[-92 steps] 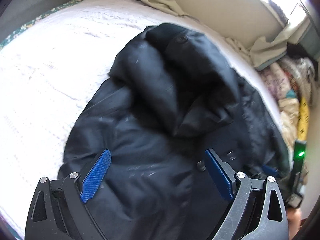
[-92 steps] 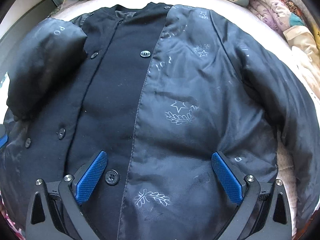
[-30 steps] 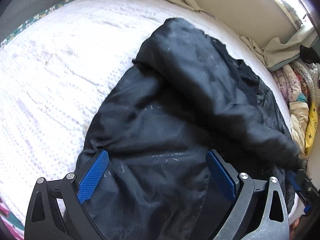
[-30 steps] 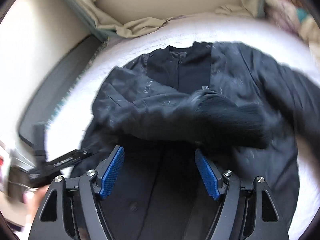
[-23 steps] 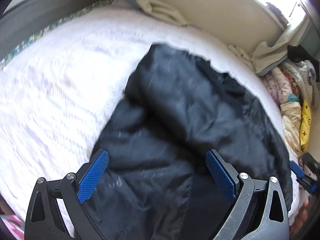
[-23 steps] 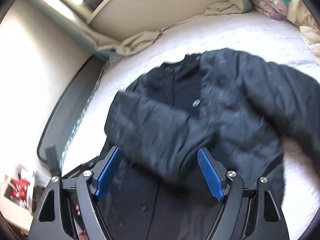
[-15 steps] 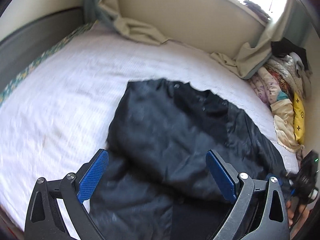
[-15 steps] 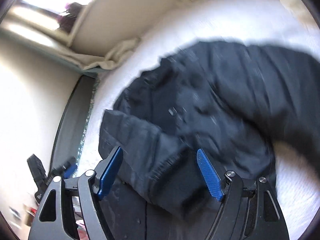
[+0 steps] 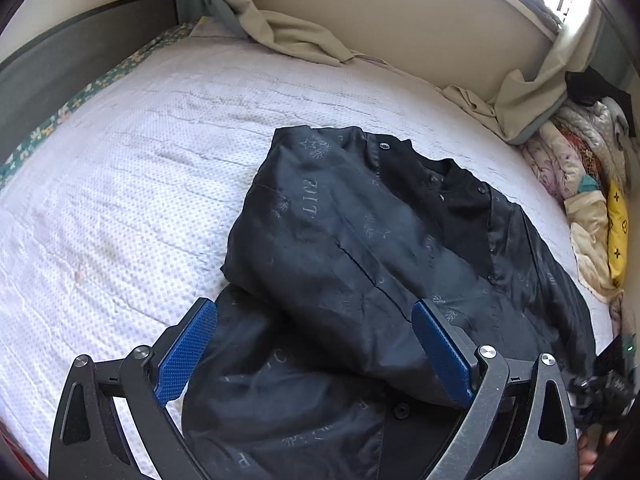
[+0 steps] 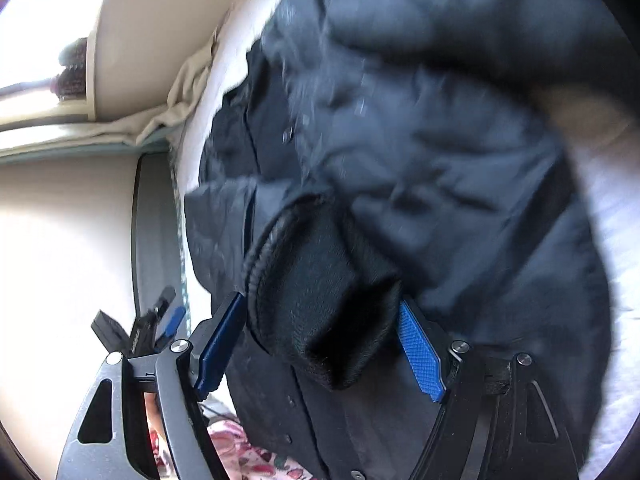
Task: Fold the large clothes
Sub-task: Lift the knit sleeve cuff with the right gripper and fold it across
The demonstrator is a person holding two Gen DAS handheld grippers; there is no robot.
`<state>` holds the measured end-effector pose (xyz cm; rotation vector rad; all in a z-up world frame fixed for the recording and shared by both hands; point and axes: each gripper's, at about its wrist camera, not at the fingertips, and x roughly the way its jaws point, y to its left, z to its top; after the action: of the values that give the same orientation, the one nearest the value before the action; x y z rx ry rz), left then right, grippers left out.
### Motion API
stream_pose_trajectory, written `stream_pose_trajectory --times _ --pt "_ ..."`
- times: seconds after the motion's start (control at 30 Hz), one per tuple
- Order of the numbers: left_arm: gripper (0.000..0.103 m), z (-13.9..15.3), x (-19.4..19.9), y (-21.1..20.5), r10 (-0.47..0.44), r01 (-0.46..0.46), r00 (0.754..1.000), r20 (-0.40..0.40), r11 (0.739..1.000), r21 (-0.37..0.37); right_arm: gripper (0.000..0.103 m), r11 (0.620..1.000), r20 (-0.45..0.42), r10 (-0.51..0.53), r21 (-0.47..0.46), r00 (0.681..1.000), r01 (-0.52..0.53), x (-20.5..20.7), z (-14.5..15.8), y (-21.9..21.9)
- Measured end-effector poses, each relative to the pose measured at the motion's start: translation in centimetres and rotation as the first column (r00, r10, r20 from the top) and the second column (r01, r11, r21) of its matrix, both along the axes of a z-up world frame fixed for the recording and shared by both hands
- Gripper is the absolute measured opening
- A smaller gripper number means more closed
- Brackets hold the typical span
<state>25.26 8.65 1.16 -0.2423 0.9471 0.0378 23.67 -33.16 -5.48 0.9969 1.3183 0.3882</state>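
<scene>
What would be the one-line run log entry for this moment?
stage: sleeve folding | jacket: on bed, one sleeve across front | left gripper: open, empty | right gripper: open around cuff

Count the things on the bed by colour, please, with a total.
Black: 1, the jacket
Beige: 1, the crumpled cloth
Yellow: 1, the cushion
Mixed patterns: 1, the pile of fabrics
Total: 4

In the left wrist view, bare white bedspread (image 9: 120, 200) fills the left and upper middle, open for passing. The black jacket (image 9: 380, 260) covers the centre and lower right. Crumpled beige cloth (image 9: 288, 36) lines the top edge, and piled fabrics (image 9: 580, 184) crowd the right edge.
</scene>
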Motion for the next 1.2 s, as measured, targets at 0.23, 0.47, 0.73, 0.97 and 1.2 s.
stream_pose_trajectory --times 0.23,0.47,0.73,0.97,1.2 --pt "0.099 0.2 0.1 0.2 0.011 -0.012 1.0 0.017 1.0 0.019 0.047 1.0 0.068 -0.006 -0.01 0.998 0.006 1.2 0.0 1.5" --pt "0.099 0.5 0.1 1.9 0.052 -0.051 0.998 0.024 0.998 -0.021 0.008 0.965 0.183 0.124 -0.25 0.975 -0.076 3.9 2.9 4.4" --pt "0.099 0.3 0.1 2.4 0.064 -0.064 0.998 0.02 0.998 -0.008 0.006 0.846 0.387 0.301 -0.53 0.871 -0.056 9.8 9.6 7.0" --pt "0.099 -0.6 0.4 2.1 0.061 -0.061 0.998 -0.002 0.998 0.031 0.006 0.813 0.488 0.346 -0.582 0.801 0.003 12.7 11.4 7.3" --pt "0.099 -2.2 1.6 1.0 0.044 -0.041 0.998 -0.046 0.997 0.071 0.006 0.748 0.426 0.338 -0.663 0.839 0.035 15.5 7.6 6.6"
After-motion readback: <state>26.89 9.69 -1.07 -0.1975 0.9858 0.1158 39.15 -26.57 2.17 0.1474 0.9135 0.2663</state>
